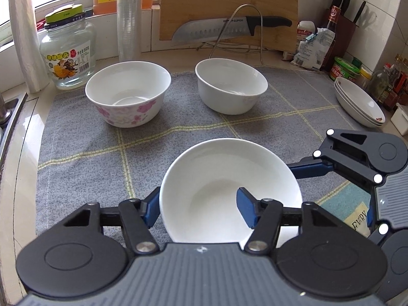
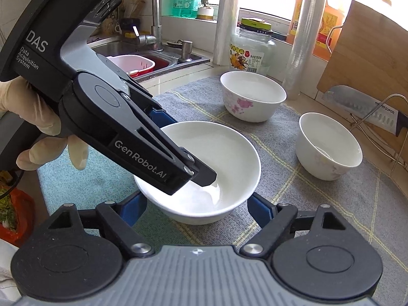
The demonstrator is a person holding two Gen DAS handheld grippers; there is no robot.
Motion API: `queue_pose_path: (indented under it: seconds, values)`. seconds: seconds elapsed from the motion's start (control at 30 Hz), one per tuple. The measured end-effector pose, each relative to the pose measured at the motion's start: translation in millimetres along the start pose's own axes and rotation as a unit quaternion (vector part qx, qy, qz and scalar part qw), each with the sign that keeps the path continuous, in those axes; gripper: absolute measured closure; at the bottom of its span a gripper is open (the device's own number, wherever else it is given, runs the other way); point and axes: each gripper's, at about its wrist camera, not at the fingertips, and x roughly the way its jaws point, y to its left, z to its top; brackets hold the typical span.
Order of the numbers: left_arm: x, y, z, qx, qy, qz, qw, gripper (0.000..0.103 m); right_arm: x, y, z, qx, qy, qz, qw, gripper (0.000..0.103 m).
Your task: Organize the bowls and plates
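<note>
- Left wrist view: the left gripper has its jaws closed on the near rim of a plain white bowl; one blue pad sits outside the wall on the left, the other inside the bowl on the right, so the rim is pinched between them
- The bowl rests on a grey checked cloth that covers the desk, close in front of the camera
- The right gripper comes in from the right, one blue finger touching the bowl's outer wall
- Farther back stand a flowered bowl and another white bowl, side by side and apart; a stack of plates lies at the right edge of the cloth
- Right wrist view: the right gripper straddles the same white bowl, a blue pad at each side of its lower wall; whether the pads press on it I cannot tell
- The left gripper, held by a gloved hand, reaches down from the upper left with one finger inside the bowl and the blue one outside its far rim
- Behind are the flowered bowl and the other white bowl, both upright on the cloth
</note>
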Motion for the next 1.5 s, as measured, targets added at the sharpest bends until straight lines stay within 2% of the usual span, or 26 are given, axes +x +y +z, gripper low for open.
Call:
queue_pose_path:
  seconds: [0.37,0.57,0.8,1.17,1.5]
  values:
    - [-1,-4,5,0.011,0.004,-0.004,0.9999,0.043,-2,-3,0,0.014,0.004,-0.001,1.0,0.015]
    - [-1,-18,14,0.031,-0.005,-0.014,0.9994,0.043,-16,-11,-3,0.023,0.0,-0.016,1.0,0.015]
    - [12,-49,31,0.062,-0.011,-0.042,0.9971,0.043,-40,-32,-13,0.039,0.002,-0.05,0.998,0.015]
    - [44,-103,50,0.109,-0.008,-0.09,0.99,0.043,-64,-73,-47,0.09,0.019,-0.097,0.991,0.015]
    - [64,-135,60,0.135,-0.001,-0.108,0.9849,0.043,-77,-95,-67,0.117,0.024,-0.119,0.986,0.015]
